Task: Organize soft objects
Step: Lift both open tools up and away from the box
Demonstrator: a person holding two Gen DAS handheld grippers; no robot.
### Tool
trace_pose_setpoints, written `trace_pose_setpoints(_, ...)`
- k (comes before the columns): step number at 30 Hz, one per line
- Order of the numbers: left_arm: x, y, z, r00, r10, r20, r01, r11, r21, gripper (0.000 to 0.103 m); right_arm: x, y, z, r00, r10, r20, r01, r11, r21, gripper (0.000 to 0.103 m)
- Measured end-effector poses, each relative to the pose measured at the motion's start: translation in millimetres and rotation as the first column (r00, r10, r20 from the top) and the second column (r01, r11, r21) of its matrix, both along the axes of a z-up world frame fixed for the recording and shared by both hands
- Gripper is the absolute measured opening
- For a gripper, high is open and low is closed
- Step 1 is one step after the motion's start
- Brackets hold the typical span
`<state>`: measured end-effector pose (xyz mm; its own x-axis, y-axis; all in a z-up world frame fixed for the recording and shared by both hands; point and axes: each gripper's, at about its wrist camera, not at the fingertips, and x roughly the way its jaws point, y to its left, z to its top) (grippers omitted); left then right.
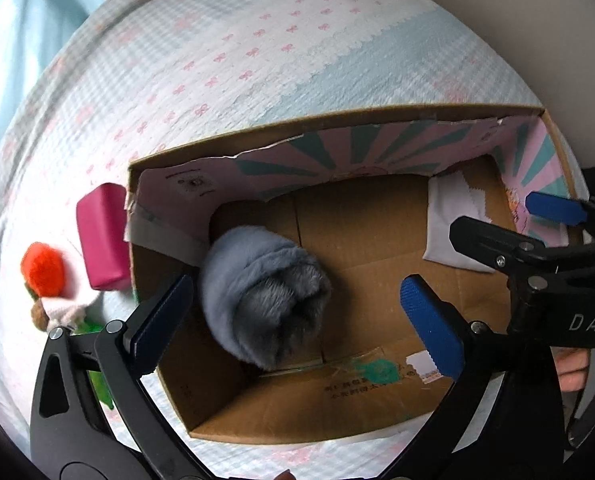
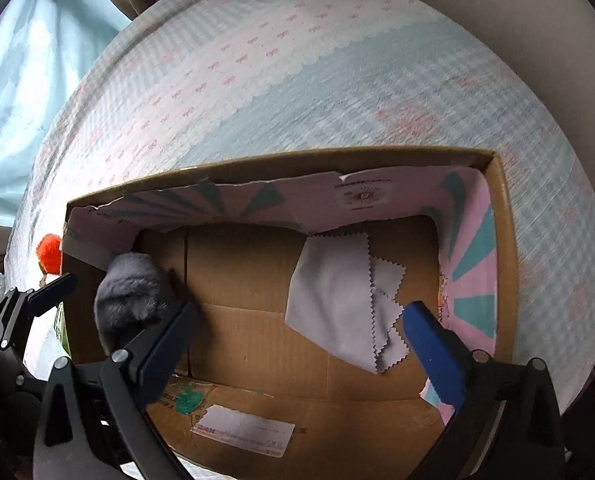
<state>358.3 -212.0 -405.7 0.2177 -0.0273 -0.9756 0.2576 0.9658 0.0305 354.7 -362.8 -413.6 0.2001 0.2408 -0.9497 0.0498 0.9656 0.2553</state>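
Observation:
An open cardboard box (image 1: 381, 118) (image 2: 281, 162) stands on the bed. A rolled grey-blue fleece (image 1: 263, 294) (image 2: 127, 294) lies inside at its left end. White zigzag-edged cloths (image 1: 457, 224) (image 2: 337, 300) lie inside at its right end. My left gripper (image 1: 297, 320) is open and empty, just above the fleece. My right gripper (image 2: 301, 344) is open and empty, over the box near the cloths; it also shows in the left wrist view (image 1: 553, 208). My left gripper's finger shows at the left of the right wrist view (image 2: 51, 288).
Left of the box lie a magenta pouch (image 1: 103, 236), an orange pom-pom toy (image 1: 43, 266) (image 2: 50, 254) with white knit, and something green (image 1: 97, 376). The quilt (image 1: 237, 52) is checked, with pink bows. A curtain (image 2: 25, 60) hangs at far left.

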Motion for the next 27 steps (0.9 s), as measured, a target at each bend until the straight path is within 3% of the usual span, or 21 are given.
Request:
trace_pose_setpoints(6,-8.3,5.7,24.1,0.999,0.028,0.034,-0.027,0.999,-0.023,0.103,-6.3,-6.2,14.9,0.999,-0.02,0.035,0.02,1.0,0.007,0.103)
trace_pose_setpoints(13,-28.1,14.8,79.1,0.991,0.03,0.133,-0.024,0.999,-0.044,0.103,-29.6,-5.9,70.8,0.99,-0.036,0.136,0.04,0.999,-0.026,0.103)
trace_pose_setpoints(21,-71.1,47.0,168.7,0.962,0.062,0.266,-0.038,0.995,-0.095,0.103,-77.3,15.7,173.8,0.957,-0.043,0.287,0.067,0.995,-0.073,0.103)
trace_pose_setpoints(27,-126.4,98.2,248.8,0.917,0.092,0.387,-0.04,0.99,-0.139,0.103,-137.4,46.1,254.7,0.899,-0.062,0.434,0.114,0.989,-0.095,0.103)
